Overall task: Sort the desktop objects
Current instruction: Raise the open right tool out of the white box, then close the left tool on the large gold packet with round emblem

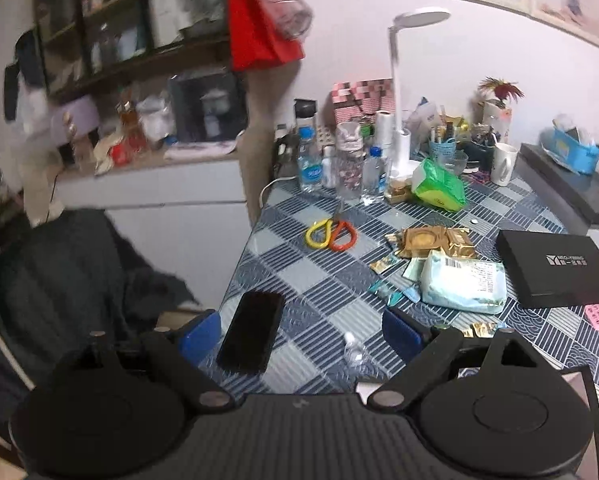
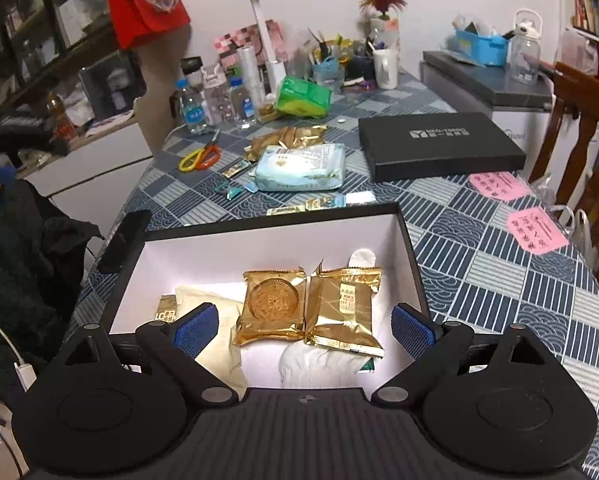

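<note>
Worktop (image 2: 479,240): open box (image 2: 413,256) nearest, two snack packets (image 2: 307,306) inside; tissue pack (image 2: 301,168) behind; lid (image 2: 439,146) right of pack.

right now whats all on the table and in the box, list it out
open box: 1, black outside and white inside, near table edge
gold packets: 2, in the box
box lid: 1, black, far right on table
scissors: 1, yellow and orange handles, mid table
phone: 1, black, near left edge
pale blue pack: 1, mid table
green pack: 1, by the bottles
pink notes: 2, right side
left hand-held gripper: open, empty
right hand-held gripper: open, over the box
</note>
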Action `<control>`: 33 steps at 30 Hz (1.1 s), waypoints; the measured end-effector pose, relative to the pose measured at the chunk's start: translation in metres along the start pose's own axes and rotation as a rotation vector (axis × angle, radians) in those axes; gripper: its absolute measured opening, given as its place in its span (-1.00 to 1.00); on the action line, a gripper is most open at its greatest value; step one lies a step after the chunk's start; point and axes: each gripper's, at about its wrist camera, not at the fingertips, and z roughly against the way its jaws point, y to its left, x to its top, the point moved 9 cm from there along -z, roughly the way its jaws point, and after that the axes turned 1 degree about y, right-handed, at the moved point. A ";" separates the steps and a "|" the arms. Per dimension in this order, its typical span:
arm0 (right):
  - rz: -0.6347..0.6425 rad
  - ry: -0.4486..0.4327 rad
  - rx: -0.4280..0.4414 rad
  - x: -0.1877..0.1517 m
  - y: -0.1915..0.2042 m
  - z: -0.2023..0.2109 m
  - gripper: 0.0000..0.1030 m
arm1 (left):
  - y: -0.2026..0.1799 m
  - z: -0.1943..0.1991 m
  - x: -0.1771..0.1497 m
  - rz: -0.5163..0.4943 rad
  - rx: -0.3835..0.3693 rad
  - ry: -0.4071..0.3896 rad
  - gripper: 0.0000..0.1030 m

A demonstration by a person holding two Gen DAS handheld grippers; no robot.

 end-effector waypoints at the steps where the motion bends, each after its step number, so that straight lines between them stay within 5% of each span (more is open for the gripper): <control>1: 0.001 0.000 0.008 0.001 0.000 0.000 0.83 | -0.007 -0.005 0.006 -0.015 -0.006 0.004 1.00; 7: 0.028 0.022 0.068 0.004 0.004 -0.013 0.83 | -0.057 -0.044 0.041 -0.078 -0.110 0.051 1.00; 15: 0.078 0.017 0.063 0.018 -0.004 -0.034 0.83 | -0.106 -0.101 0.071 -0.142 -0.103 0.065 1.00; 33: -0.016 0.108 0.135 0.020 -0.020 -0.087 0.83 | -0.176 -0.275 0.096 -0.142 -0.202 0.292 1.00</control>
